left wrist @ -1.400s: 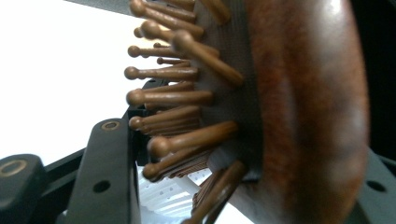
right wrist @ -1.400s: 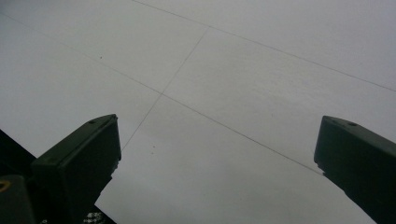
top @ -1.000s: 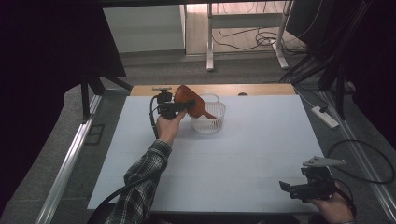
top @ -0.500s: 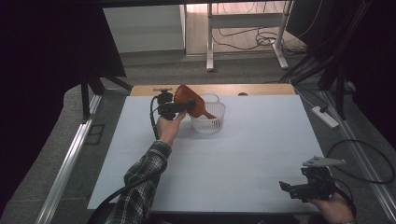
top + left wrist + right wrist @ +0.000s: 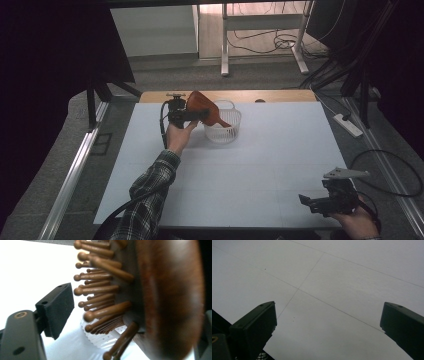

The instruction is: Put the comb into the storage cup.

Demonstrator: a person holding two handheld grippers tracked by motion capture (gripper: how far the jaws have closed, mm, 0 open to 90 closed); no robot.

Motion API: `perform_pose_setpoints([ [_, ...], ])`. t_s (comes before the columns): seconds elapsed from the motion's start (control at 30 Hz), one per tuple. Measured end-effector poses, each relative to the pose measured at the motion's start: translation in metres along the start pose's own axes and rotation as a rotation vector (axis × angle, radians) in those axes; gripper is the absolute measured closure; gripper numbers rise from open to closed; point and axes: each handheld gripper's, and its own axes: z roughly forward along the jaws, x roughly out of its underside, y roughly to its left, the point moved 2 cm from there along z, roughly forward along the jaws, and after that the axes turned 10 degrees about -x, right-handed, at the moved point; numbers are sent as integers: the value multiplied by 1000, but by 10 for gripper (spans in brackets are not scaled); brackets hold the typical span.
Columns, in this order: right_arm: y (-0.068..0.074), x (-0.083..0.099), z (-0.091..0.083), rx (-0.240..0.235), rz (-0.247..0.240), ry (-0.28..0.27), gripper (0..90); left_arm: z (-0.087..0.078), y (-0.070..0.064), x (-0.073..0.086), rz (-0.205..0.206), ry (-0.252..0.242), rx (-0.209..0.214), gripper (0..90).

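At the far side of the table, above the rim of the white basket, a brown wooden hairbrush hangs in the left hand-held gripper. Its handle slopes down into the basket.

Handling: the brush body is judged rigid, light and smooth, possibly lacquered, so it may slip under a light clamp. The ball-tipped pins sit in a cushion pad and are likely to flex; do not clamp across them.

Grip point: take hold across the solid wooden back and edges of the head, or on the handle. In the left gripper view, one jaw stands apart from the pin side, while the other is hidden behind the brush back; the hold appears to be on the head, though exact contact cannot be confirmed.

The basket is thin perforated plastic, likely light enough to shift if bumped.

The right hand-held gripper rests near the table's near right corner, jaws spread wide, holding nothing.
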Motion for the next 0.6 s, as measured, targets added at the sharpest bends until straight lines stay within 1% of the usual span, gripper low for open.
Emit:
perform_pose_setpoints([
  [0.13,0,0,0,-1,2,-2,9,-3,-1,-2,23,-1,3,126],
  [0.27,0,0,0,-1,1,-2,9,-5,-2,-3,44,4,20,85],
  [0.33,0,0,0,-1,1,-2,8,-7,-3,-4,69,4,14,74],
  [0.37,0,0,0,-1,1,-2,8,-7,-4,-5,83,2,21,64],
  [0.5,0,0,0,-6,1,-1,0,-10,-7,-7,115,3,12,43],
  [0.6,0,0,0,-9,5,-4,0,-12,-8,-9,148,5,-10,37],
])
